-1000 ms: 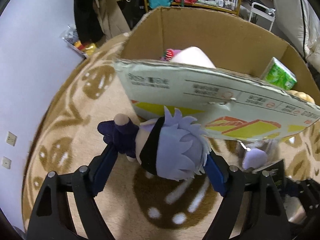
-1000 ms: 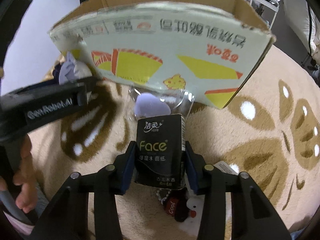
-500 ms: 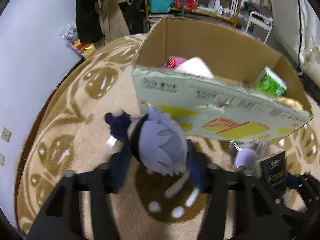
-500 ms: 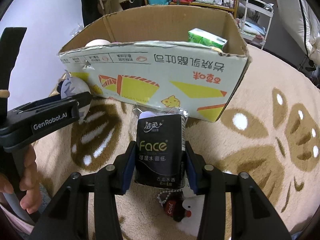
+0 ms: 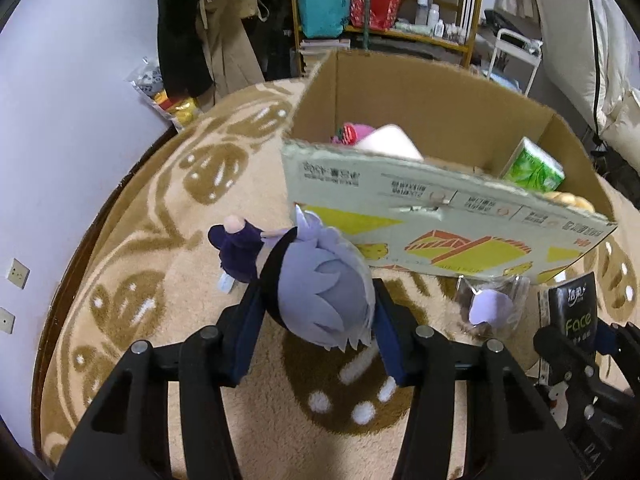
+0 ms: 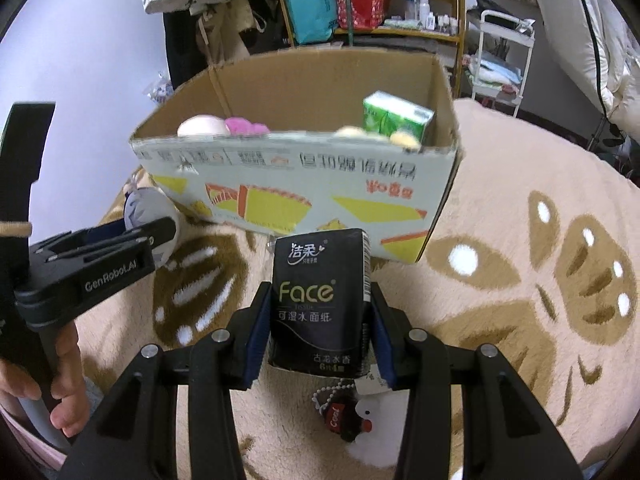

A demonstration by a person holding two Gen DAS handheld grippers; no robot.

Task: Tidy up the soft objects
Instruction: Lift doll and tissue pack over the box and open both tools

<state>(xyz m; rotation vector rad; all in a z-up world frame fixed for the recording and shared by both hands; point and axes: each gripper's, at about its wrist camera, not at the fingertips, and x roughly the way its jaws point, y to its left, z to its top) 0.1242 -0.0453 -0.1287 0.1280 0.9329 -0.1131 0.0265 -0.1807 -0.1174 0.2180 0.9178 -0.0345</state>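
The plush doll [image 5: 324, 300], lilac-haired with a dark band and dark purple body, is clamped by the head between the blue pads of the left gripper [image 5: 320, 312], clear of the rug [image 5: 120, 280] and just in front of the cardboard box [image 5: 440, 236]. The jaws are closed on it.

The black tissue pack [image 6: 316, 300] stands upright in the right gripper [image 6: 318, 308], both pads pressed to its sides, also above the rug and before the box's printed front wall.

Inside the box lie a green tissue pack [image 6: 396, 118], a pink plush item [image 6: 242, 125] and pale rounded items.

On the rug: a clear packet [image 5: 490, 308] holding a lilac piece, near the box's front, and a keychain charm [image 6: 352, 420] below the right gripper.

A person's hand [image 6: 60, 380] grips the left gripper's handle.
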